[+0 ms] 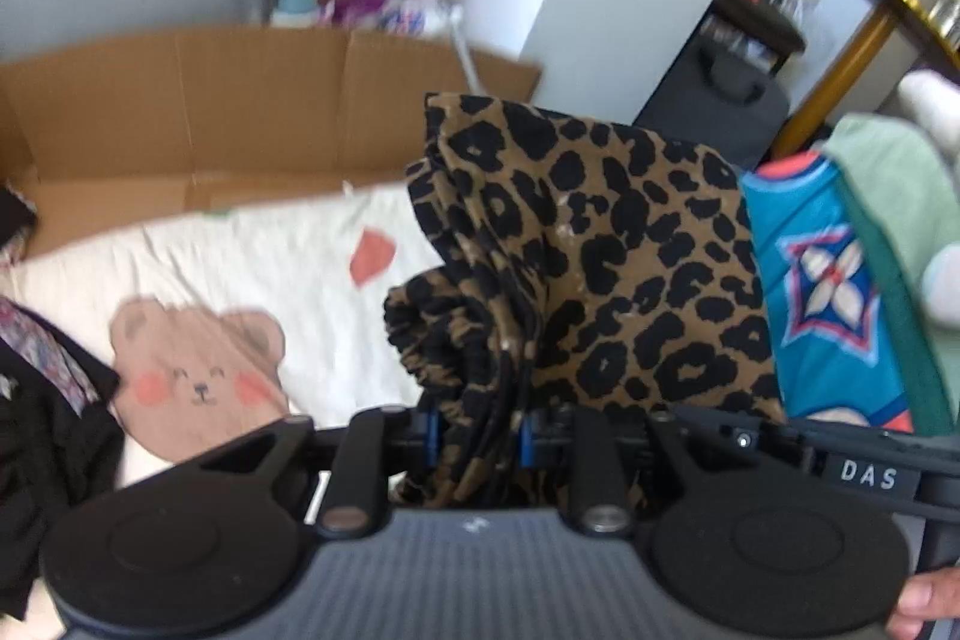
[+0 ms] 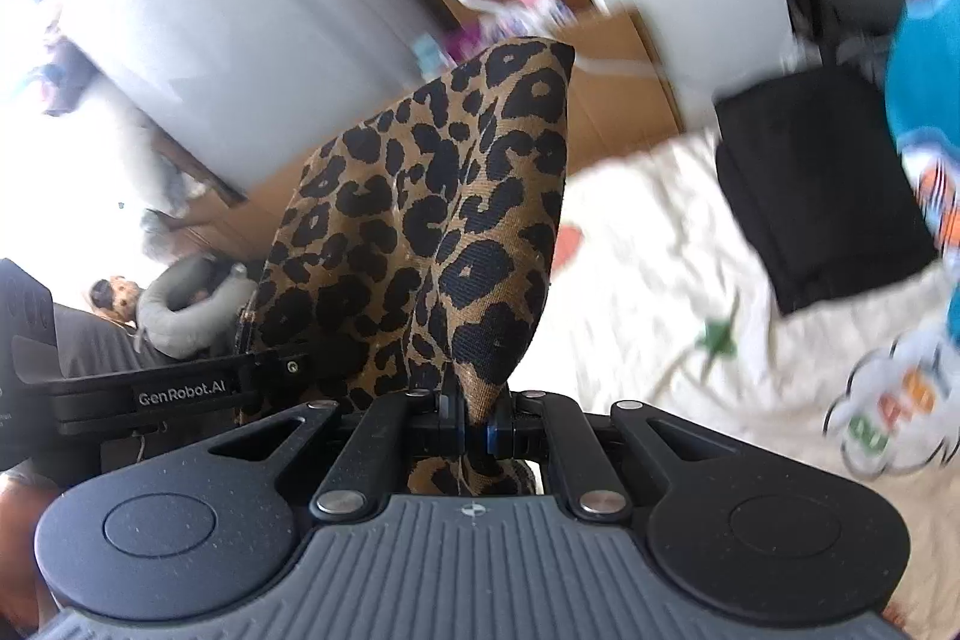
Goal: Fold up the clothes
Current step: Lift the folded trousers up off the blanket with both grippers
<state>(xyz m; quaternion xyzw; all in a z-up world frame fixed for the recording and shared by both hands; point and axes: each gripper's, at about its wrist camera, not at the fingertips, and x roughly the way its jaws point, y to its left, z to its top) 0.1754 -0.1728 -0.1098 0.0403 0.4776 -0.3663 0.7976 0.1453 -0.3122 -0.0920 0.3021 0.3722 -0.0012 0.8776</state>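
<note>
A cream bedsheet printed with a brown bear face (image 1: 312, 280) is lying under everything. The brown-and-black leopard-print cloth garment (image 1: 600, 268) is hanging above it. Only the right view is showing a folded black cloth (image 2: 822, 196). The left tool (image 1: 478, 437) is clamping bunched folds; the right tool (image 2: 474, 427) is pinching a corner, tilted.
</note>
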